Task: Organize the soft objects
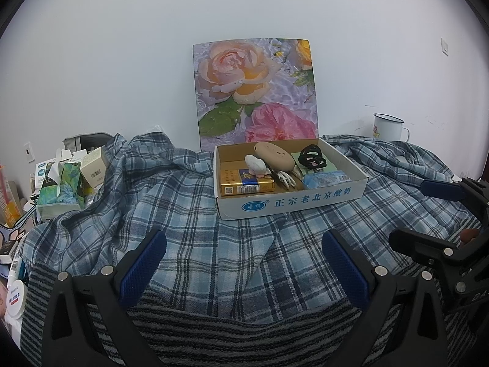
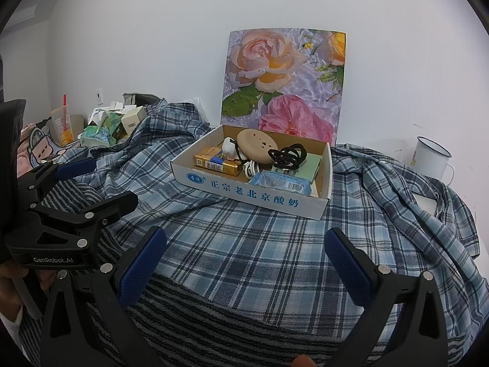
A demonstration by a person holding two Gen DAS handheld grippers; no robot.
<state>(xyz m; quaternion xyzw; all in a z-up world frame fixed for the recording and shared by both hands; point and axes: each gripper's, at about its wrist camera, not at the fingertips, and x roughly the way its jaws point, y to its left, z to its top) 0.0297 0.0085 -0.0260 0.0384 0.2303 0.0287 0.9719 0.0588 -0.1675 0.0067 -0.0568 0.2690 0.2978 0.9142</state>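
The surface under the blue-and-white plaid flannel cloth (image 1: pixel 195 214) is hidden; only a white patch of counter (image 2: pixel 426 203) shows beside the white enamel mug with a dark rim (image 2: pixel 432 157), far right of the right claw (image 2: pixel 246 258). The plaid cloth lies rumpled and spread directly ahead of both claws, overlapping a grey-and-black striped knit fabric (image 1: pixel 244 336) that runs under the claw fingers and is cut off at the lower edge.

The left claw (image 1: pixel 244 258) has its blue-padded fingers spread wide apart, holding nothing; the right claw is likewise wide apart and empty. Each view catches the other claw at its side edge, only partly in frame.

Ahead of both claws, on the plaid cloth, sits a shallow white cardboard box (image 1: pixel 290 203) printed in blue with "正宗老北京酸奶". Inside are a gold cigarette pack (image 1: pixel 244 182), a tan round perforated object (image 2: pixel 256 145), a tangle of black hair ties (image 2: pixel 287 156), a blue plastic-wrapped packet (image 2: pixel 279 182) and white cord; smaller items beneath are hard to make out. A floral rose-print board (image 1: pixel 255 91) leans on the wall behind the box.

Far left of the left claw, a green tissue box (image 1: pixel 61 189) and small cartons crowd together, their print illegible. Only the right-wrist view shows "GenRobot.AI" on the left claw's body, plus an orange drink cup (image 2: pixel 62 127).
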